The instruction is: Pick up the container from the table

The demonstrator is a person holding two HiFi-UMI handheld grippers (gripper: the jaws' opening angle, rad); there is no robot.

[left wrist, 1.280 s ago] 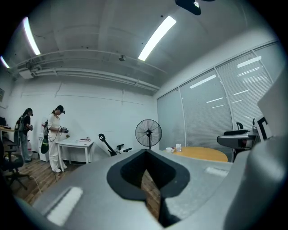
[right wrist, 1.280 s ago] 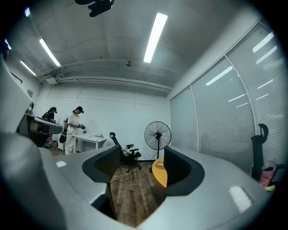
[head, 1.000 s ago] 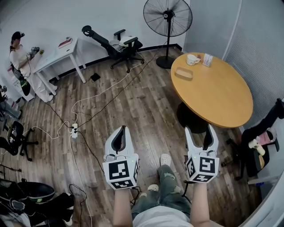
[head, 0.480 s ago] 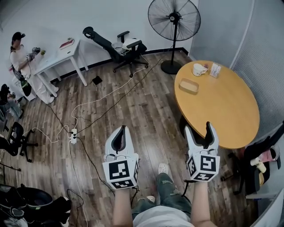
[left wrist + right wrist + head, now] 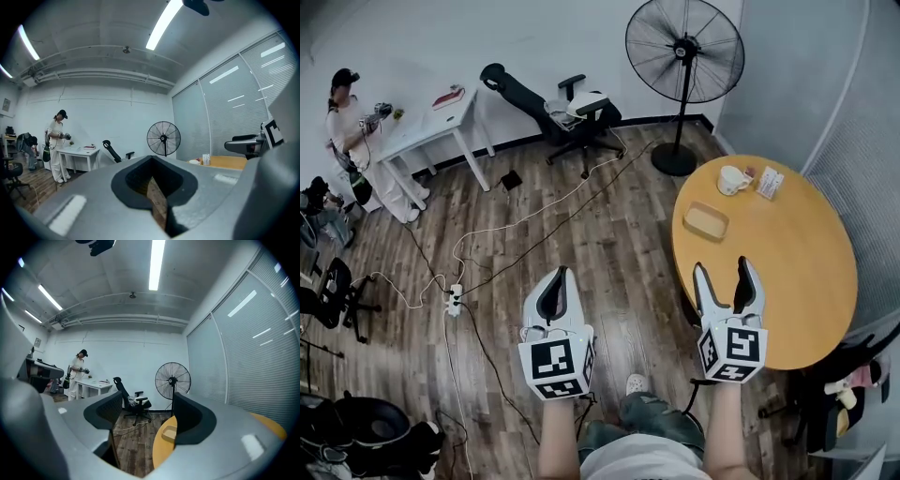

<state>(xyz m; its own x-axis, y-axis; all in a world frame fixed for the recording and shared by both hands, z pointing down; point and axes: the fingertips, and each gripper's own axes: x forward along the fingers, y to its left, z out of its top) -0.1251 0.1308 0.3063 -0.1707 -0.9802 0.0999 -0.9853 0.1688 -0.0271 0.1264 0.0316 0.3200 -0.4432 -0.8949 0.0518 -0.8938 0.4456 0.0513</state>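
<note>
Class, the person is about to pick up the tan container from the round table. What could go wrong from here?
1. The shallow tan rectangular container lies close to the round orange table's edge; a glancing touch from the open right gripper could slide it off.
2. The white cup stands just beyond it, so overreaching might knock that over.
3. The left gripper is shut, so it probably cannot help steady the container.

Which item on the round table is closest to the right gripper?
The flat tan container; the cup and small box sit farther back.
</note>
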